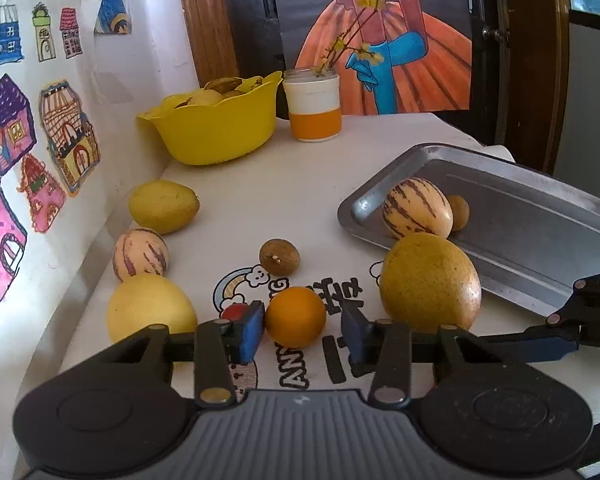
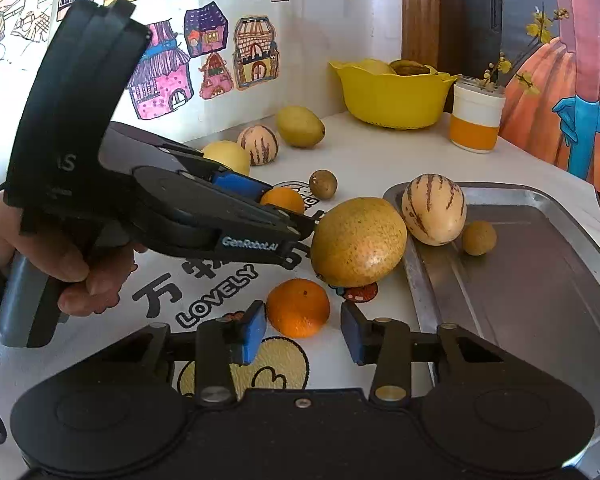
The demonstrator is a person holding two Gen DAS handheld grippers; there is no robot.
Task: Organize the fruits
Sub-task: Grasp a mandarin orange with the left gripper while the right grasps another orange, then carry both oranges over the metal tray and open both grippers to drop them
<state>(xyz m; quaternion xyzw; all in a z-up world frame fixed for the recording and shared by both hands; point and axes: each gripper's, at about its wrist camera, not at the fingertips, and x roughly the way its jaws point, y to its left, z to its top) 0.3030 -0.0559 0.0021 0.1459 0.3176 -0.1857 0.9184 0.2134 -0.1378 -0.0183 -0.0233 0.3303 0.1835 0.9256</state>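
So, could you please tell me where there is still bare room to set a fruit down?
Most of the metal tray is bare, right of the striped melon and small brown fruit. It is crowded at the tray's left edge, around the big yellow fruit and orange.

We saw a bright yellow bowl (image 1: 220, 128), a white-and-orange banded jar (image 1: 312, 110), a cream melon with purple-brown stripes (image 1: 417, 208) on the grey metal tray (image 1: 540, 240), and blue pads (image 1: 252, 330) on black tongs.

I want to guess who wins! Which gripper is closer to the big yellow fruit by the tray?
Left. The left gripper almost touches the big yellow fruit; the right gripper sits farther back, at an orange.
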